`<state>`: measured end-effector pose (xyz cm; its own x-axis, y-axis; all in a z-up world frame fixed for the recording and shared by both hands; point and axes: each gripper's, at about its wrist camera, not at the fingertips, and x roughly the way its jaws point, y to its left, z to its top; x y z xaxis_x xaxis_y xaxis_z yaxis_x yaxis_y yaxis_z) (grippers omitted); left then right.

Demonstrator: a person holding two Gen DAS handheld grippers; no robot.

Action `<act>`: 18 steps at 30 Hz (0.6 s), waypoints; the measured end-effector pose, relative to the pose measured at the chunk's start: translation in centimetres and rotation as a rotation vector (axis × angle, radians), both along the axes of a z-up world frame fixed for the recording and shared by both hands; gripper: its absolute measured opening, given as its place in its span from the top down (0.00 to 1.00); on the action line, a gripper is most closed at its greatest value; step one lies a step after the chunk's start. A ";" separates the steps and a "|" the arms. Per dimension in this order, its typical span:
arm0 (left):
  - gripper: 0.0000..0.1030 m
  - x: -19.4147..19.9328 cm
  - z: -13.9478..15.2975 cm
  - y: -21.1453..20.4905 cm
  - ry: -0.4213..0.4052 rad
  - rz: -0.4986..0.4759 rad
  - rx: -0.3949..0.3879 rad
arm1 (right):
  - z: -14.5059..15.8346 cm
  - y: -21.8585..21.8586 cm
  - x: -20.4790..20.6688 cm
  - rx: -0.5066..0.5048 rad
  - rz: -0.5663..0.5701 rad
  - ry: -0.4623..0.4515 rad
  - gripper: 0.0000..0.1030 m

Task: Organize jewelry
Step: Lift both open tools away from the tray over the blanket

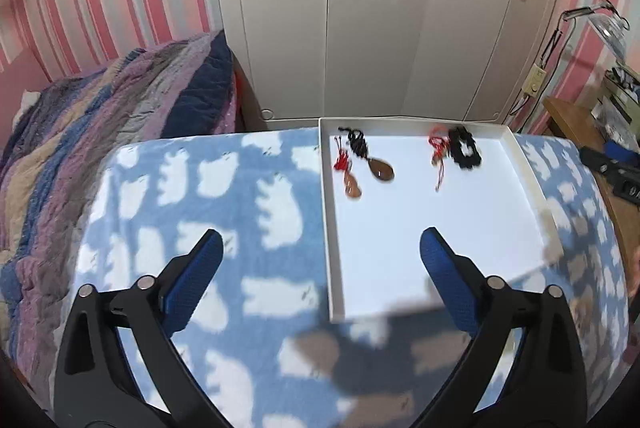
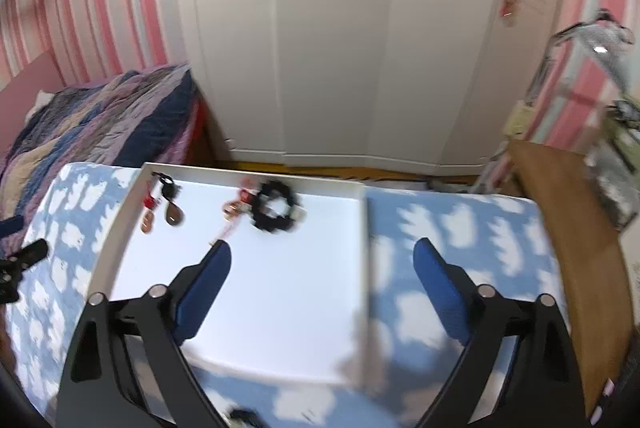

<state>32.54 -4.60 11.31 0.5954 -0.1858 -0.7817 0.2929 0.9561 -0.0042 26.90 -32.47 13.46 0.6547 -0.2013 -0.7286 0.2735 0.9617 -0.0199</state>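
A shallow white tray [image 1: 325, 212] lies on a table under a blue cloth with white cloud shapes [image 1: 240, 212]. At the tray's far end rest two brown teardrop pendants, a darker one [image 1: 382, 169] on a black cord and a lighter one [image 1: 353, 187] on a red cord. Right of them lie a red cord piece [image 1: 438, 152] and a black beaded bracelet [image 1: 464, 148]. My left gripper [image 1: 321, 234] hangs open above the tray's left rim, holding nothing. The right wrist view shows the tray [image 2: 120, 228], both pendants [image 2: 174, 214], the bracelet [image 2: 274, 208], and my right gripper [image 2: 323, 245] open and empty over the tray's right part.
A bed with a striped purple and blue quilt [image 1: 120, 116] stands to the left. Behind the table is a white wardrobe [image 1: 380, 28]. A cluttered wooden desk [image 2: 560, 212] borders the table on the right. A black part [image 2: 24, 256] shows at the left edge of the right wrist view.
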 end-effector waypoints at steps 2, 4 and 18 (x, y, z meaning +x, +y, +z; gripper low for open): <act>0.03 -2.3 0.7 0.8 -0.022 -0.001 -0.004 | 0.8 -0.6 -2.7 -0.039 -0.029 -0.015 0.04; 0.03 -4.0 1.2 1.4 -0.032 -0.006 -0.016 | 1.6 -1.1 -5.4 -0.067 -0.064 -0.034 0.04; 0.03 -13.2 0.8 2.3 -0.049 -0.040 -0.014 | 0.6 2.0 -15.0 -0.286 -0.163 0.019 0.04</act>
<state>19.33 -2.31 12.16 0.6249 -0.2211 -0.7487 0.3311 0.9436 -0.0023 11.90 -30.50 14.03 0.5839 -0.5006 -0.6391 0.4206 0.8599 -0.2894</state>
